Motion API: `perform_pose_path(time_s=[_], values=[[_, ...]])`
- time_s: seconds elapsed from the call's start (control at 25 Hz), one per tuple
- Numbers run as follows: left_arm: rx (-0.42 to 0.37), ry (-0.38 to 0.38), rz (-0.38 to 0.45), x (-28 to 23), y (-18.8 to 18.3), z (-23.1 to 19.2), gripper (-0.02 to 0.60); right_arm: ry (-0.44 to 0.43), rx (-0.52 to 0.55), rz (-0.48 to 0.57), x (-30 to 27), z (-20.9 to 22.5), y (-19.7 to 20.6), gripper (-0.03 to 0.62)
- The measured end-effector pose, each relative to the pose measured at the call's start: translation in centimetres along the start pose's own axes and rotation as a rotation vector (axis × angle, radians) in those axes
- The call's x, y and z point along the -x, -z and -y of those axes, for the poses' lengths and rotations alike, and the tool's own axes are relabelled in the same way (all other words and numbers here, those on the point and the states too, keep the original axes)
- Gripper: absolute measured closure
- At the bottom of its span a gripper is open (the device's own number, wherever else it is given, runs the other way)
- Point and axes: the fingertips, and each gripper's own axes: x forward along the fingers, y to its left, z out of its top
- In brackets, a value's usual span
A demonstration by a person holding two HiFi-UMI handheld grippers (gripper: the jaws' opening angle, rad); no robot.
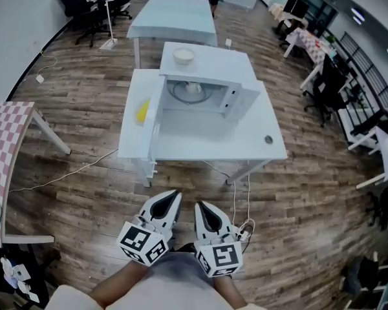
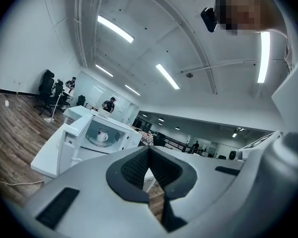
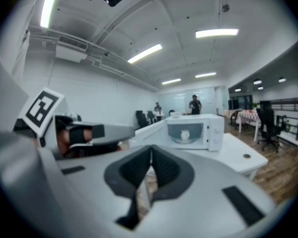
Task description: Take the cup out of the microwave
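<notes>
Presently located the cup (image 1: 193, 88) inside the microwave (image 1: 210, 66), upright on the turntable, well back in the cavity. Noted the microwave door (image 1: 156, 113) swung fully open to the left, leaving the opening unobstructed. Recorded a bowl (image 1: 183, 56) on the microwave roof and a yellow item (image 1: 142, 112), possibly a banana, just left of the door on the white table (image 1: 252, 148); too small to confirm.

Found the left gripper (image 1: 175, 195) and the right gripper (image 1: 198, 205) side by side close to the body, over the wooden floor, well apart from the table edge. Checked both sets of jaws: pressed together, nothing between them.

Placed the cup dead ahead of both tools, beyond the near table edge, on a line running between the two grippers. Seen left of the jaw line in the left gripper view, right of it in the right gripper view. Judged neither hand clearly nearer. Rated the right side the freer approach, given the door standing on the left.

Judged the task not yet begun. Required first: closing the gap to the table, spreading one set of jaws, reaching level into the cavity. Could not resolve the handle side of the cup.
</notes>
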Motion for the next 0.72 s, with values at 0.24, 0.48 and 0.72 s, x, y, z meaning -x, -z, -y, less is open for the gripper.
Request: perform_pose_path(time_s=[0.24, 0.48, 0.72], values=[[-0.014, 0.038, 0.007, -1.0, -0.8, 0.1, 0.568, 0.038, 0.007, 0.034, -0.6, 0.9, -1.6, 0.572], [-0.017, 0.043, -0.004, -2.5, -1.0, -0.1, 0.567, 0.054, -0.001, 0.050, -1.6, 2.1, -2.7, 0.571], [-0.014, 0.027, -0.008, -4.7, -1.1, -1.2, 0.567, 0.048, -0.019, 0.051, -3.6, 4.2, -2.8, 0.571]])
